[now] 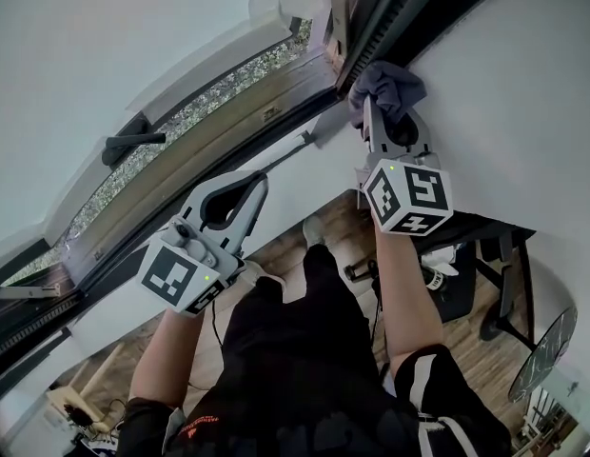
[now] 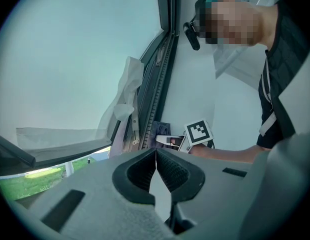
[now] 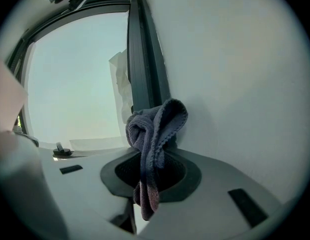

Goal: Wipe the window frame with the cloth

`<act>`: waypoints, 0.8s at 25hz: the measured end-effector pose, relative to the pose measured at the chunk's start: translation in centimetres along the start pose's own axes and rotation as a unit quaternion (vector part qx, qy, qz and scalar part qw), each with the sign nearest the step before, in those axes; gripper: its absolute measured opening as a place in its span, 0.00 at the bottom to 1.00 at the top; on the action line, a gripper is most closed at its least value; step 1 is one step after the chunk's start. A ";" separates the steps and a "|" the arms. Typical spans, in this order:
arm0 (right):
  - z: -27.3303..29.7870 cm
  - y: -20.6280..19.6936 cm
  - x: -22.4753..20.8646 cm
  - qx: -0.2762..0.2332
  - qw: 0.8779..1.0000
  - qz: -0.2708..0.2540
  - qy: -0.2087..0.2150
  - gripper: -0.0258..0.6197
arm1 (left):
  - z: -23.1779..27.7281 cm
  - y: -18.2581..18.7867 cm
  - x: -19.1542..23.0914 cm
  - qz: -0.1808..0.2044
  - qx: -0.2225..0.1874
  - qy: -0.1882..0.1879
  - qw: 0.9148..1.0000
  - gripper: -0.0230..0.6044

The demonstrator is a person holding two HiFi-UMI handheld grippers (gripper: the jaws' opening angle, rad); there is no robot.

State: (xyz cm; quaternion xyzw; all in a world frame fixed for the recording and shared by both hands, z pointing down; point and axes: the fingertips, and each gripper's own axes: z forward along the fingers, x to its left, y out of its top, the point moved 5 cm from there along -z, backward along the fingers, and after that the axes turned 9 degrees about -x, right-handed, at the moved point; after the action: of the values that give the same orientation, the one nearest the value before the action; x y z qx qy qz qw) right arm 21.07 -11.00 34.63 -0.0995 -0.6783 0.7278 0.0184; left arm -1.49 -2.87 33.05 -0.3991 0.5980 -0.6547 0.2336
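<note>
One cloth (image 3: pixel 157 129) clamped in R gripper (image 3: pixel 151 160), at window frame (image 3: pixel 140 59).

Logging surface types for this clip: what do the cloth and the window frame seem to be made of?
Cloth: soft knitted or terry-like fabric, blue-grey, matte. Looped texture and a stitched edge show where the right tool pinches it.
Window frame: dark grey, smooth, semi-matte. It is likely painted metal or plastic, unclear which.

Bunched grey-blue cloth (image 3: pixel 156 129) against dark window frame (image 3: pixel 142 69)
</note>
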 end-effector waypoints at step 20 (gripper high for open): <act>0.5 -6.9 -0.8 0.041 0.999 0.023 -0.001 0.13 | 0.7 -4.4 0.0 -0.023 0.026 0.004 0.999 0.07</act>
State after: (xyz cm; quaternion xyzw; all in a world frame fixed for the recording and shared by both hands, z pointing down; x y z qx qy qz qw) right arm 21.02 -11.02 41.64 -0.1138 -0.6452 0.7555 0.0051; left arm -0.15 -2.53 37.26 -0.4044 0.5721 -0.6767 0.2263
